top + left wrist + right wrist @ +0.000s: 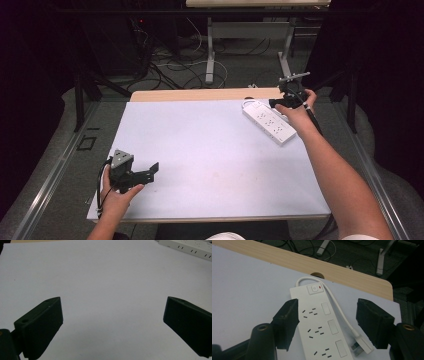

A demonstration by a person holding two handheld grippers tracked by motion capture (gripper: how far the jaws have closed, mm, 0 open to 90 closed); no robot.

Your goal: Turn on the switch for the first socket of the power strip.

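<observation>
The right gripper [327,322], jaws spread apart and holding nothing, hovers over the white plastic power strip [322,322], whose long axis runs straight away between the jaws; its near end is cut off. The left gripper [131,172], also apart and empty, sits well apart from the power strip, over the pale surface [210,150].

The broad white sheet covering the table [210,150] lies bare across its centre and from six to nine o'clock, so a gripper could pass freely there. The one obstacle is the white plastic multi-socket power strip [269,121] at about two o'clock, lying flat and slanted near the right edge. Its white cable [338,305] loops round the switch end and runs down its side to a white plug [362,344] beside it.
</observation>
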